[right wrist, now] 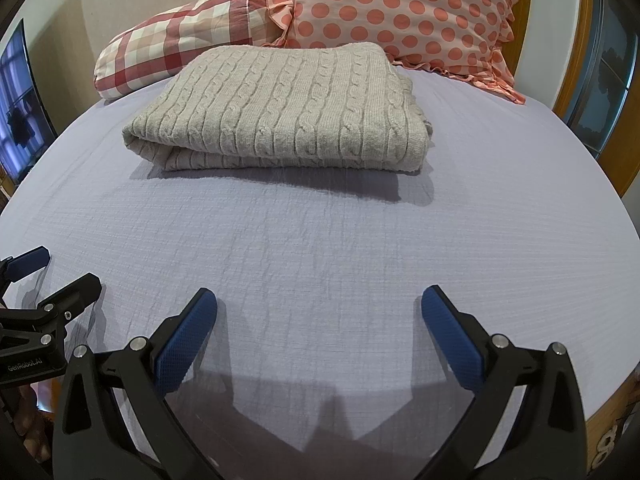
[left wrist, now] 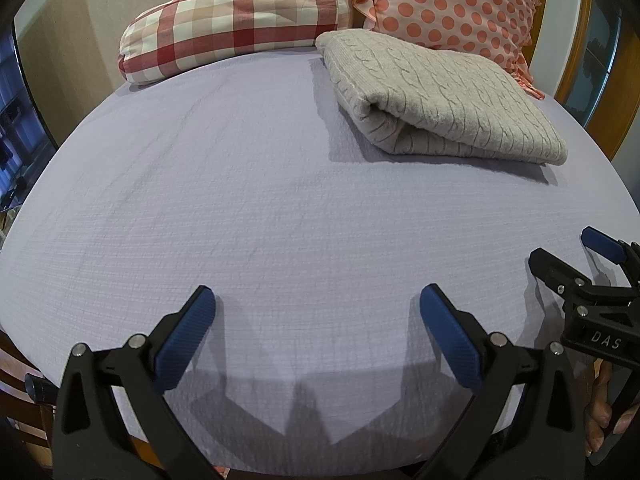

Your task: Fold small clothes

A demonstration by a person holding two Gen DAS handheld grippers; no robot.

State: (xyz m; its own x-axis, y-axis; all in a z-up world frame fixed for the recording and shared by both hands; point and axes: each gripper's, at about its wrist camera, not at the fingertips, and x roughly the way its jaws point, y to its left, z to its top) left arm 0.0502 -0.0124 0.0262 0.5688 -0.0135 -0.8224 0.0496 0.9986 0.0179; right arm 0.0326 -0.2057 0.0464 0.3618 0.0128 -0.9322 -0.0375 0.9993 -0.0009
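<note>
A beige cable-knit sweater (right wrist: 280, 112) lies folded in a neat rectangle on the lilac bed sheet (right wrist: 320, 248), far from both grippers; it also shows in the left wrist view (left wrist: 440, 96) at the upper right. My left gripper (left wrist: 318, 300) is open and empty above the near part of the sheet. My right gripper (right wrist: 319, 300) is open and empty, also near the front edge. Each gripper shows at the side of the other's view: the right gripper (left wrist: 568, 256) and the left gripper (right wrist: 64, 268).
A red checked pillow (left wrist: 236, 24) and a pink polka-dot pillow (right wrist: 400, 12) lean at the head of the bed behind the sweater. A wooden frame (right wrist: 584, 80) runs along the right. A dark screen (right wrist: 20, 100) stands at the left.
</note>
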